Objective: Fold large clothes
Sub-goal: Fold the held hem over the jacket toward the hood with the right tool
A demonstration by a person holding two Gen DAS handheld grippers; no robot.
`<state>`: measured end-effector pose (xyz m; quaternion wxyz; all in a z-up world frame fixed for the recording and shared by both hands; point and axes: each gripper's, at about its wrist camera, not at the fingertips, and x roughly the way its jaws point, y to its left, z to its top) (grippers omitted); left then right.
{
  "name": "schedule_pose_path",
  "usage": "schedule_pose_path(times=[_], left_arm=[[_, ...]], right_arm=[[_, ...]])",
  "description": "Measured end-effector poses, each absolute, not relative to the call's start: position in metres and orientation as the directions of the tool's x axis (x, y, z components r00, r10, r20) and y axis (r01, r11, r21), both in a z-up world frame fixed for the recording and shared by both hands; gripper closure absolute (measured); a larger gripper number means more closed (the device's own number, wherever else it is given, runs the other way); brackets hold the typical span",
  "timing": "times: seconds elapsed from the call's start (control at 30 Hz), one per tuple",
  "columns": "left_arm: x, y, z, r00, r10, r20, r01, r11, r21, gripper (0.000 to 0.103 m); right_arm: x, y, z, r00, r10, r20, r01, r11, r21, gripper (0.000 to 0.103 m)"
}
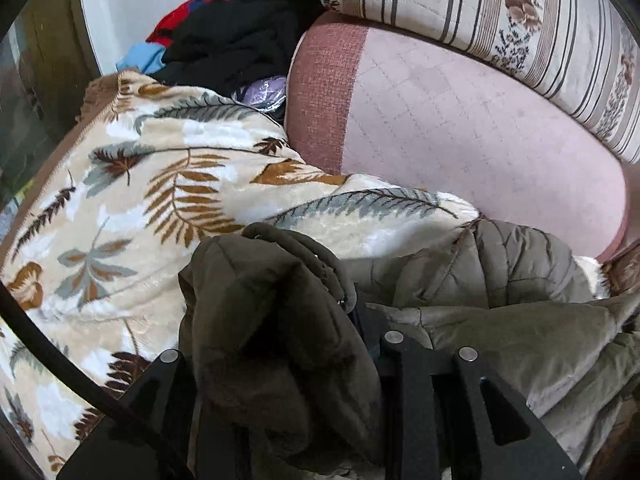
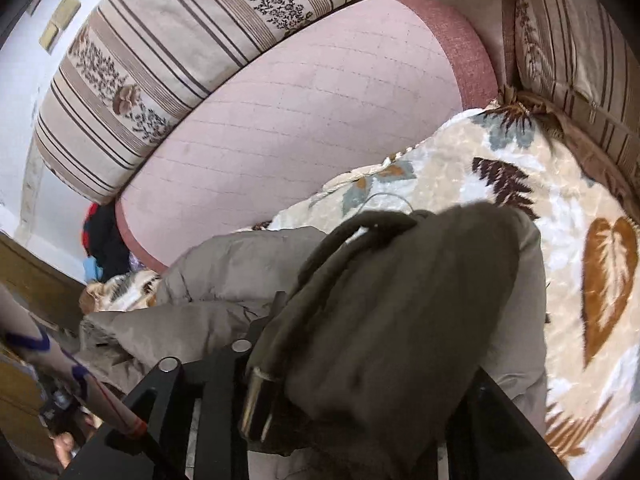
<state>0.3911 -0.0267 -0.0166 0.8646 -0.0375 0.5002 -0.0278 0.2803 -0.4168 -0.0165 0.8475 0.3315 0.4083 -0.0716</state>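
The jacket [image 1: 288, 344] bunches over the left gripper [image 1: 320, 360], hiding its fingertips. It likewise covers the right gripper [image 2: 360, 360]. Both grips stay unreadable. The blanket [image 1: 132, 184] runs off frame.

**Two wrist fisheyes, close over the bed**

Each camera rides its own gripper, tilted steeply down and very near the olive quilted jacket [image 1: 500, 280]. Both views share that jacket, the leaf-print blanket [image 1: 140, 184], pink mattress [image 2: 300, 120] and striped cushion [image 2: 160, 52].

Jacket [image 1: 500, 280] lies on blanket [image 1: 160, 184], mattress [image 1: 460, 128] behind
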Motion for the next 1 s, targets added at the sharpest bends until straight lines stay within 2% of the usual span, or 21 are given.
schedule_pose_path(times=[0.07, 0.17, 0.2, 0.23, 0.27, 0.3, 0.37, 0.4, 0.57, 0.77, 0.87, 1.0], left_arm=[[0.387, -0.021, -0.011, 0.497, -0.144, -0.856, 0.048, 0.989, -0.139, 0.066], [0.378, -0.012, 0.001, 0.498, -0.215, -0.840, 0.091, 0.976, -0.196, 0.055], [0.376, -0.008, 0.005, 0.496, -0.250, -0.832, 0.093, 0.968, -0.235, 0.047], [0.374, -0.002, 0.010, 0.499, -0.294, -0.815, 0.090, 0.953, -0.288, 0.042], [0.372, 0.003, 0.015, 0.508, -0.326, -0.797, 0.081, 0.939, -0.333, 0.033], [0.369, 0.008, 0.020, 0.518, -0.359, -0.776, 0.069, 0.922, -0.380, 0.026], [0.364, 0.011, 0.028, 0.545, -0.389, -0.743, 0.067, 0.903, -0.423, 0.023], [0.359, 0.008, 0.033, 0.563, -0.376, -0.736, 0.078, 0.911, -0.405, 0.022], [0.342, -0.047, 0.025, 0.597, -0.257, -0.760, 0.199, 0.965, -0.170, 0.022], [0.357, -0.095, -0.022, 0.560, -0.193, -0.806, 0.253, 0.966, -0.055, 0.022], [0.378, -0.103, -0.044, 0.553, -0.163, -0.817, 0.234, 0.972, -0.035, 0.021], [0.404, -0.104, -0.065, 0.553, -0.147, -0.820, 0.194, 0.980, -0.044, 0.011]], right_arm=[[0.274, -0.418, -0.010, 0.681, 0.174, -0.711, 0.362, 0.765, 0.533, 0.042], [0.260, -0.417, 0.005, 0.727, 0.171, -0.665, 0.326, 0.766, 0.554, 0.027], [0.256, -0.415, 0.010, 0.736, 0.159, -0.658, 0.321, 0.773, 0.547, 0.024], [0.251, -0.413, 0.015, 0.748, 0.137, -0.649, 0.316, 0.787, 0.530, 0.019], [0.246, -0.409, 0.021, 0.758, 0.100, -0.645, 0.316, 0.809, 0.496, 0.013], [0.243, -0.405, 0.025, 0.763, 0.061, -0.644, 0.321, 0.828, 0.459, 0.012], [0.238, -0.394, 0.031, 0.766, -0.003, -0.643, 0.319, 0.870, 0.376, 0.012], [0.237, -0.388, 0.032, 0.764, -0.017, -0.646, 0.310, 0.887, 0.343, 0.012], [0.254, -0.351, 0.012, 0.719, -0.044, -0.694, 0.240, 0.952, 0.188, 0.012], [0.294, -0.329, -0.041, 0.645, -0.120, -0.755, 0.217, 0.976, 0.031, 0.012], [0.311, -0.338, -0.057, 0.634, -0.116, -0.765, 0.232, 0.972, 0.045, 0.010], [0.336, -0.358, -0.069, 0.627, -0.093, -0.773, 0.251, 0.964, 0.088, 0.007]])
